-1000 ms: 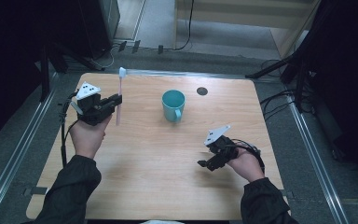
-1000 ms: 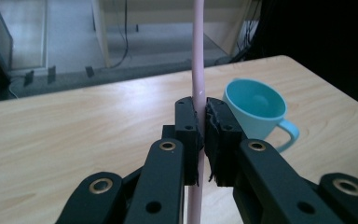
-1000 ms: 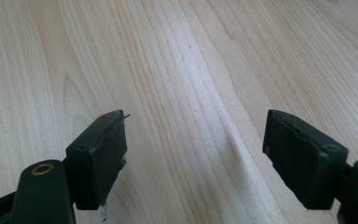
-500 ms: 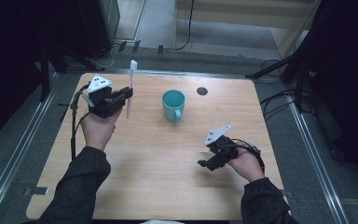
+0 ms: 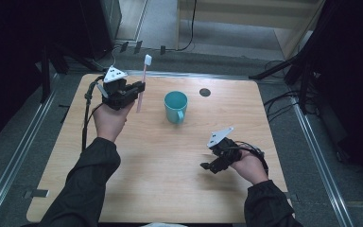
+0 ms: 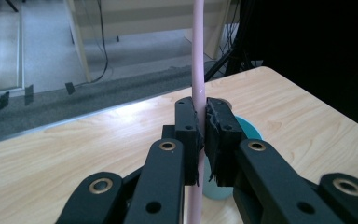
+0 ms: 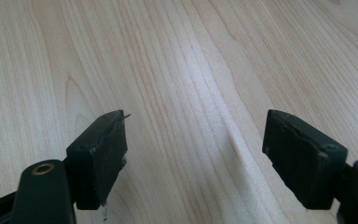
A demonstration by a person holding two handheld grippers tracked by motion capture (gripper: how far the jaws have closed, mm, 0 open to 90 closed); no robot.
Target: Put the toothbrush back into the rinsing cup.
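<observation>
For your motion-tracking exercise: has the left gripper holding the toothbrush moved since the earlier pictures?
Yes. The left gripper, shut on the pink toothbrush, has shifted toward the teal cup and the table's far edge.

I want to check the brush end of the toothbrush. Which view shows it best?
The high view: the whole toothbrush stands upright in the left gripper, white head on top. The left gripper view shows just its pink handle clamped between the jaws.
</observation>
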